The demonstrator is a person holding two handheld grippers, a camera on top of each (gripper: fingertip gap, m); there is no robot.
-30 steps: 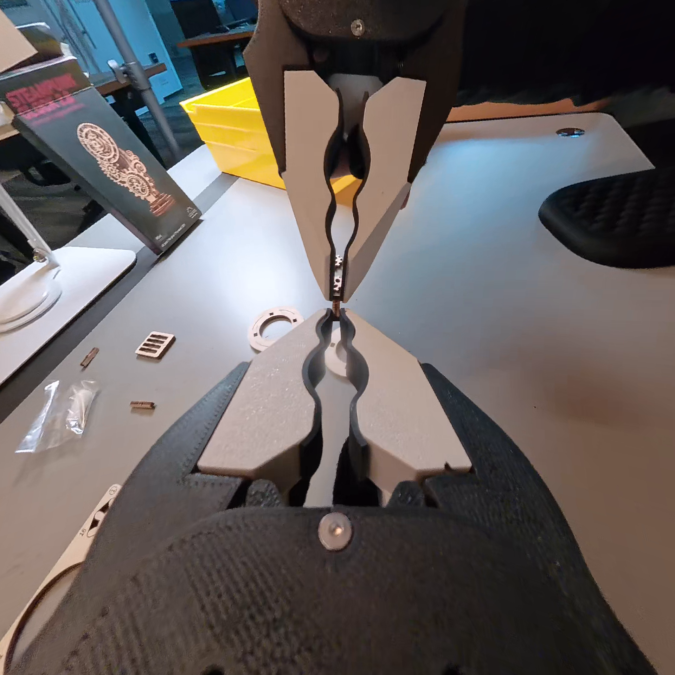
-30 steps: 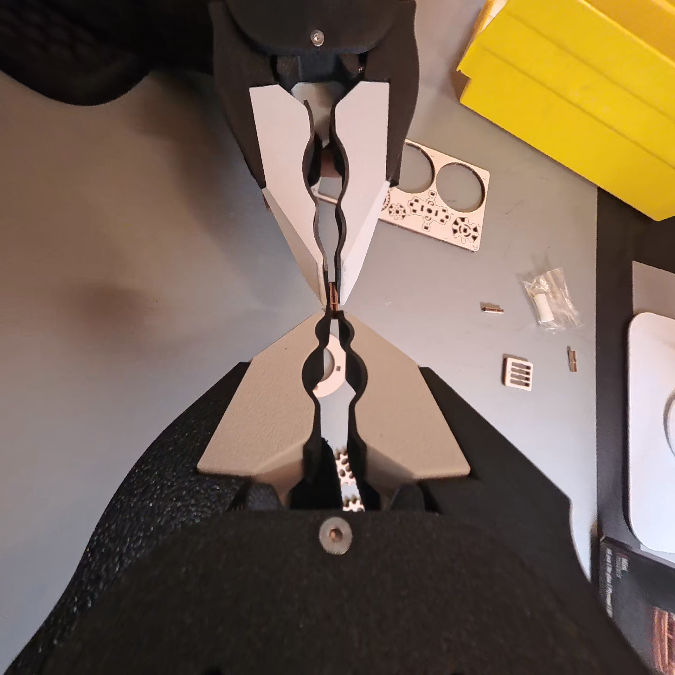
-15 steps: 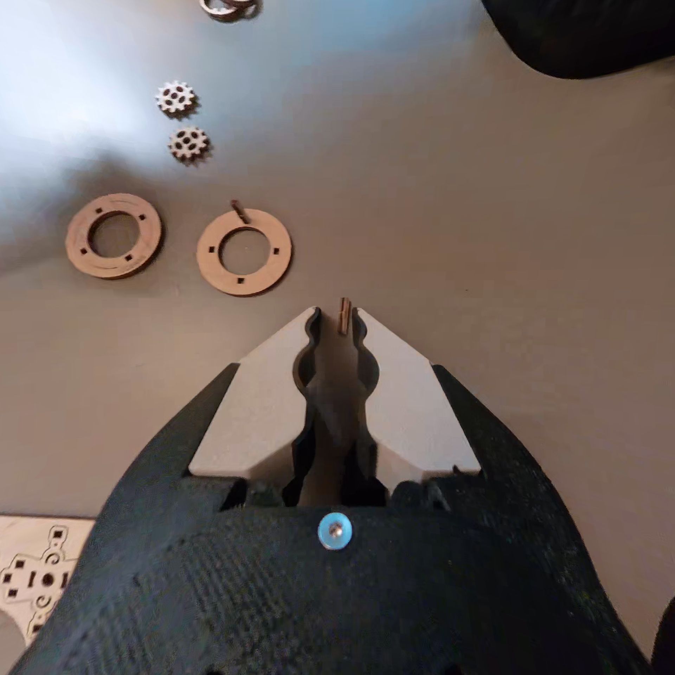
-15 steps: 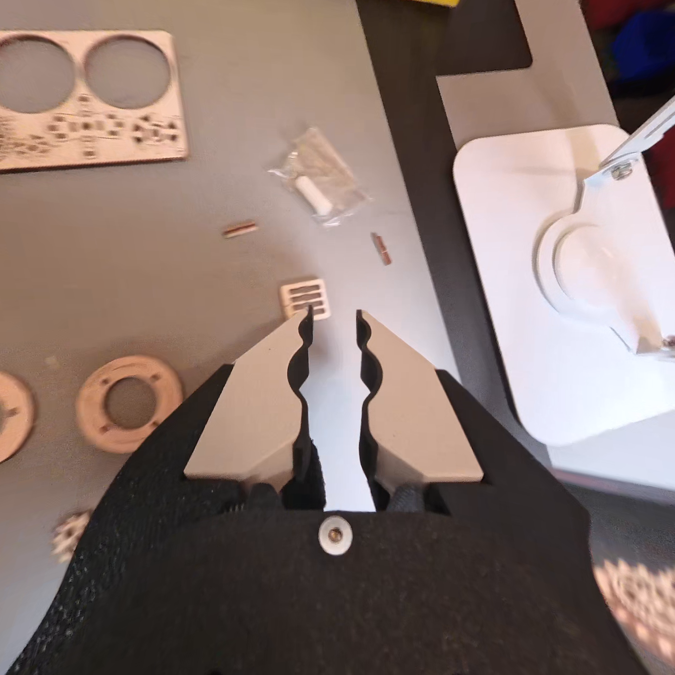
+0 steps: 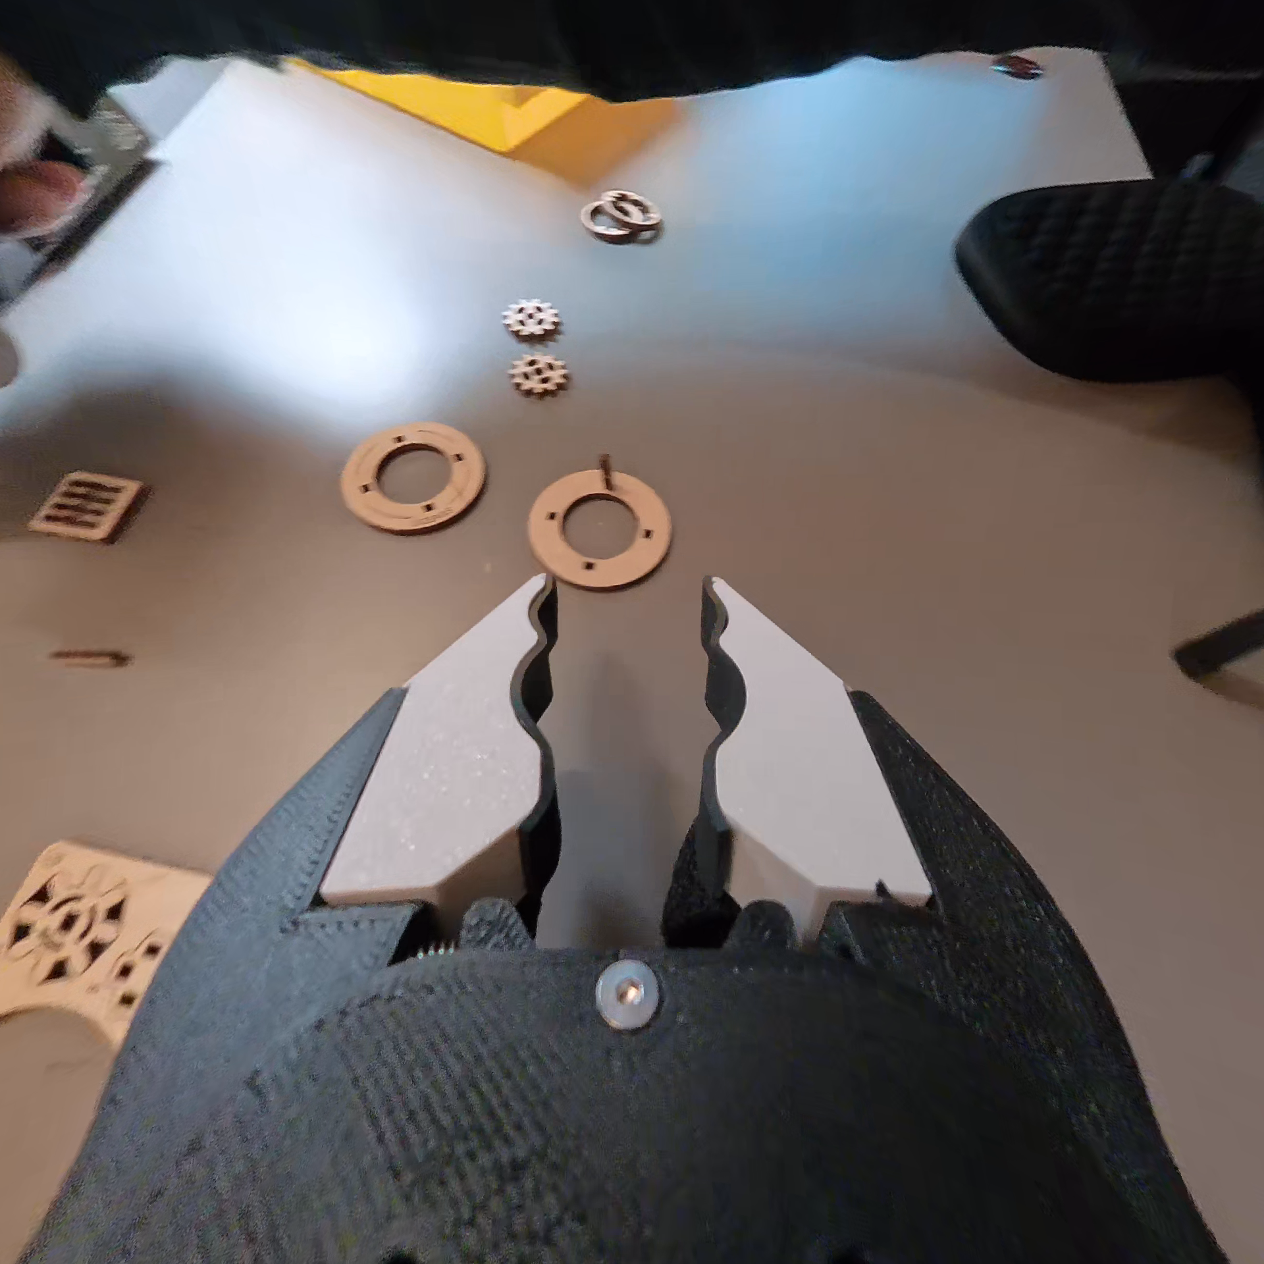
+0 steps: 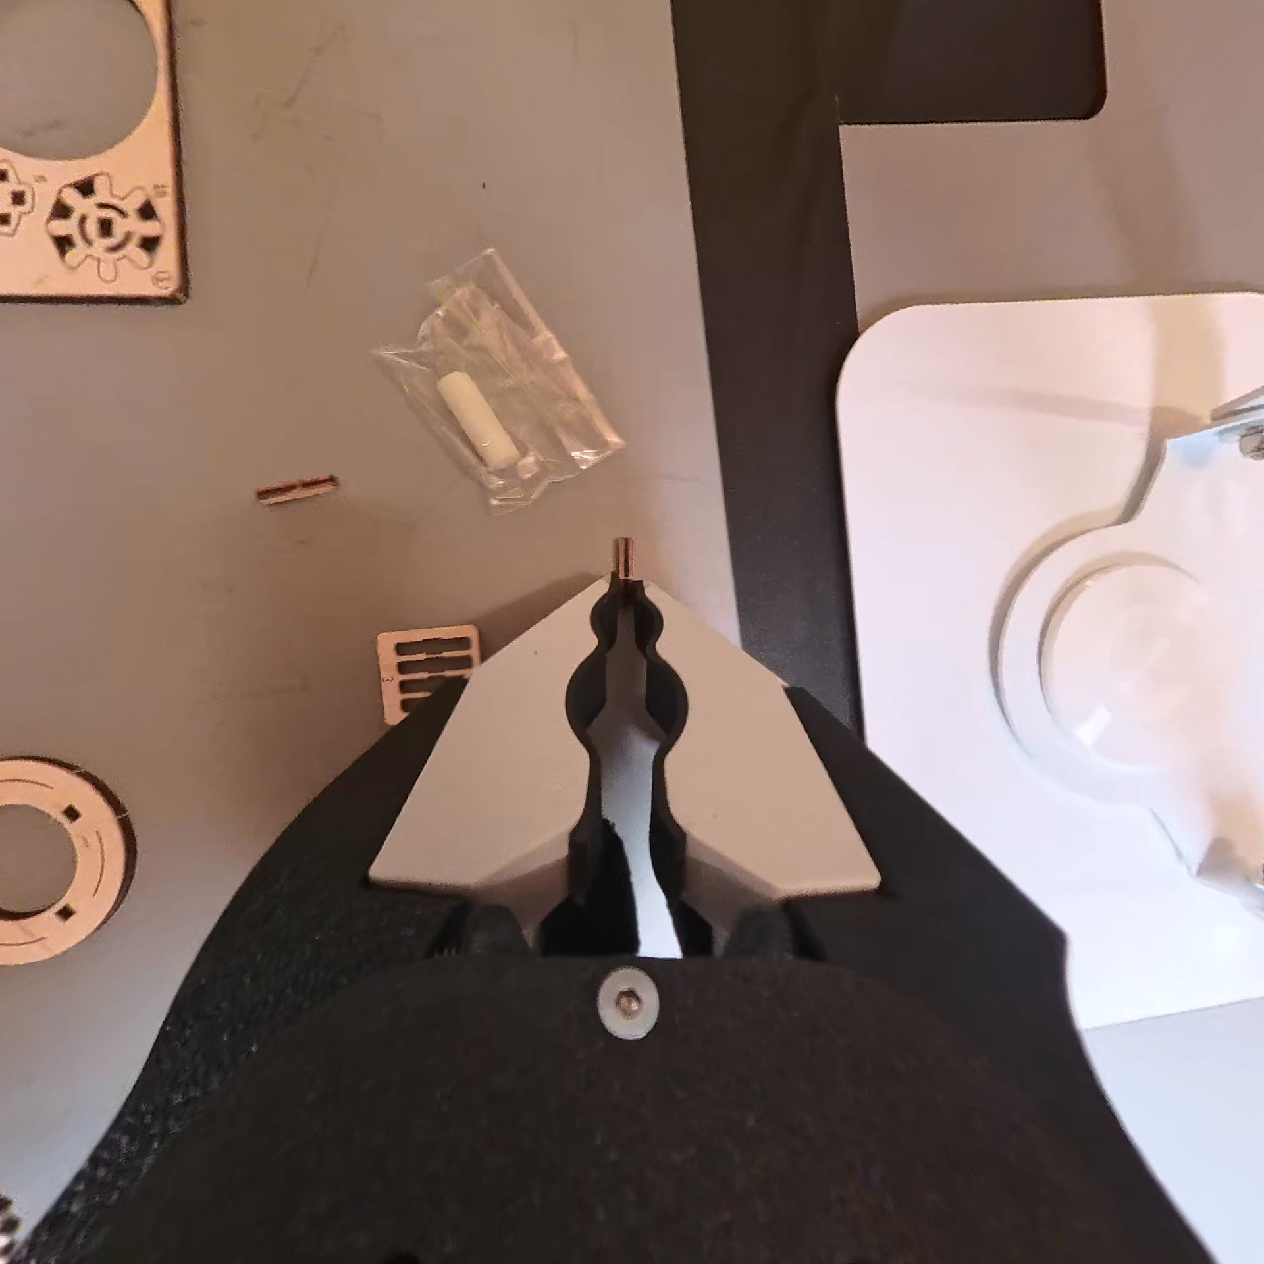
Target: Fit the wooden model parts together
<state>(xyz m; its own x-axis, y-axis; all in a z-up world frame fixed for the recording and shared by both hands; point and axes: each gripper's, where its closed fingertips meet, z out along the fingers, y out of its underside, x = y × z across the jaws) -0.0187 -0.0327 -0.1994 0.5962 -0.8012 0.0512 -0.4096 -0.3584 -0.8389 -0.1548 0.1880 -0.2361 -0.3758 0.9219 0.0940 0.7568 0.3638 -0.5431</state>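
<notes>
In the left wrist view my left gripper (image 5: 628, 585) is open and empty, just above the grey table. A wooden ring (image 5: 600, 530) lies right in front of its tips, with one small peg (image 5: 604, 472) standing in its far edge. A second ring (image 5: 414, 487) lies to the left. Two small gears (image 5: 539, 375) and a pair of thin rings (image 5: 621, 216) lie farther off. In the right wrist view my right gripper (image 6: 624, 581) is shut on a small wooden peg (image 6: 624, 557) that sticks out past its tips.
A slotted wooden grille (image 6: 427, 670), a loose stick (image 6: 297, 489), a plastic bag (image 6: 499, 417) and a cut-out wooden sheet (image 6: 89, 205) lie on the table. A white lamp base (image 6: 1060, 615) stands to the right past a dark gap. A yellow bin (image 5: 492, 109) and a black armrest (image 5: 1108, 280) lie beyond. It is some 6 centimetres from my right tips to the slotted wooden grille (image 6: 427, 670). It turns up in the left wrist view (image 5: 82, 509) as well.
My left gripper held a peg half a second ago; it is now open and empty. My right gripper was open by the grille and is now shut on a small peg.
</notes>
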